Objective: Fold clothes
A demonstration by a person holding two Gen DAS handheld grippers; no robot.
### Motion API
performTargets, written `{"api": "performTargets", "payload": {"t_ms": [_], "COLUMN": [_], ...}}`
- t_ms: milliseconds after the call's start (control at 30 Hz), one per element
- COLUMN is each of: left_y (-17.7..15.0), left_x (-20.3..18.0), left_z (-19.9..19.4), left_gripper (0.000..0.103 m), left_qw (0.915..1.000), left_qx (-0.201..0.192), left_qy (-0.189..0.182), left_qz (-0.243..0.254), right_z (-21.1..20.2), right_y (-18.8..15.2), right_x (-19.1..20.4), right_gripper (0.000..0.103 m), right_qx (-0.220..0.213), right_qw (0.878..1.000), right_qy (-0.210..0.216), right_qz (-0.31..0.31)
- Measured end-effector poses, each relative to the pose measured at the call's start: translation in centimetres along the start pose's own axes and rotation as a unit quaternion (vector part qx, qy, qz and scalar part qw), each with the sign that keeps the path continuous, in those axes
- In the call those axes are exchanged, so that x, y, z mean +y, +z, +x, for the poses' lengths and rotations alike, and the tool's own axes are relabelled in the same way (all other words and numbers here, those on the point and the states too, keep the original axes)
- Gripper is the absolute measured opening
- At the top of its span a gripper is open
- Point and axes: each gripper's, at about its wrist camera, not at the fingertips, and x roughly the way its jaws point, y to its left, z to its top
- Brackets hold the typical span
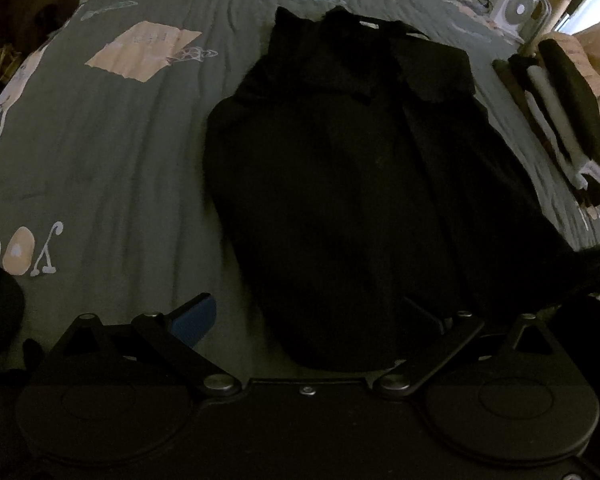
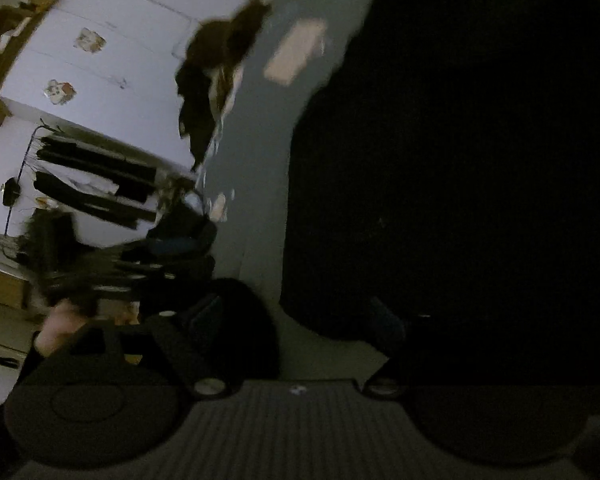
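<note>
On the bed (image 1: 112, 152): 1 black shirt (image 1: 340, 184), 1 clothes stack (image 1: 560, 120); L gripper (image 1: 320, 316) & R gripper (image 2: 296, 316) both open, empty

A bedroom in a home: a bed (image 1: 120, 152) under a grey-green quilted cover printed with pale patches fills most of the left wrist view. Folded clothes (image 1: 560, 120) are stacked at its right edge and a white fan (image 1: 520, 6) stands beyond. The blurred right wrist view shows white wardrobe doors (image 2: 112, 52) and dark garments on a rack (image 2: 96, 184).
</note>
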Motion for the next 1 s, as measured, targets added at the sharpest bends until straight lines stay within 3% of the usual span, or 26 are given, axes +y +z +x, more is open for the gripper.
{"api": "performTargets", "payload": {"t_ms": [167,267,467,667,867,1000], "left_y": [-0.3,-0.5,-0.7,-0.7,-1.0,-1.0], "left_x": [1.3,2.1,3.0,3.6,4.0,3.7], "left_z": [-0.6,-0.9,-0.7,-1.0,-1.0,-1.1], "left_gripper": [0.099,0.099,0.099,0.099,0.099,0.099], "left_qw": [0.9999,0.9998,0.9994,0.9992,0.9989,0.9989], "left_qx": [-0.004,-0.005,-0.005,-0.010,-0.013,-0.015], "left_qy": [-0.004,-0.006,-0.012,-0.017,-0.012,-0.014], "left_qz": [-0.015,-0.021,-0.033,-0.035,-0.044,-0.042], "right_z": [7.4,9.4,10.8,11.5,10.3,11.6], "right_y": [-0.9,-1.7,-2.3,-2.0,-2.5,-2.6], "right_x": [-2.6,-3.5,-2.6,-2.5,-1.4,-1.8], "right_gripper": [0.081,0.081,0.081,0.082,0.084,0.086], "right_qx": [0.042,0.050,0.037,0.041,0.066,0.052], "right_qw": [0.996,0.993,0.990,0.991,0.994,0.994], "right_qy": [0.021,0.024,0.030,0.002,-0.050,-0.018], "right_qz": [0.078,0.105,0.129,0.127,0.064,0.090]}}
